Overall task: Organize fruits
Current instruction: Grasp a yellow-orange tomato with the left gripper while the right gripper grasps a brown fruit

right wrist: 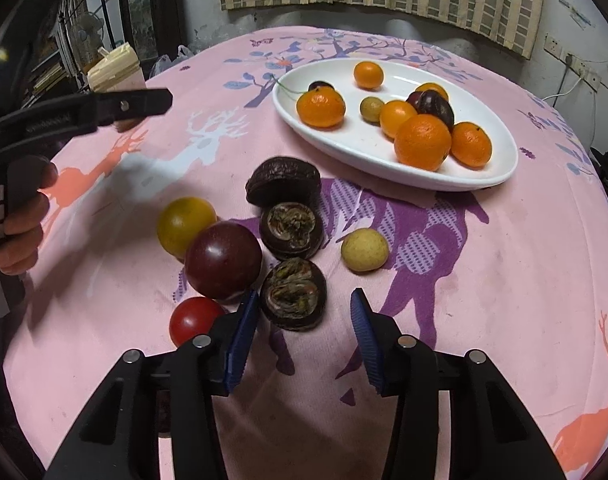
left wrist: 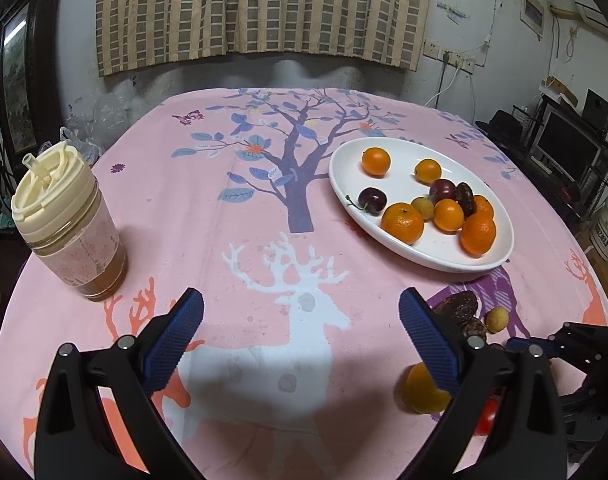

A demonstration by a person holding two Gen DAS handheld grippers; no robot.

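Observation:
A white oval plate holds several oranges, dark plums and a small yellow-green fruit; it also shows in the left wrist view. Loose on the pink cloth lie a dark plum, a yellow fruit, a red tomato, three dark wrinkled fruits, and a pale yellow fruit. My right gripper is open, its left pad beside the nearest wrinkled fruit. My left gripper is open and empty over the white deer print; it also shows in the right wrist view.
A lidded jar of brown liquid stands at the table's left. The round table's pink cloth reaches the back wall with a curtain. Shelves with electronics stand to the right.

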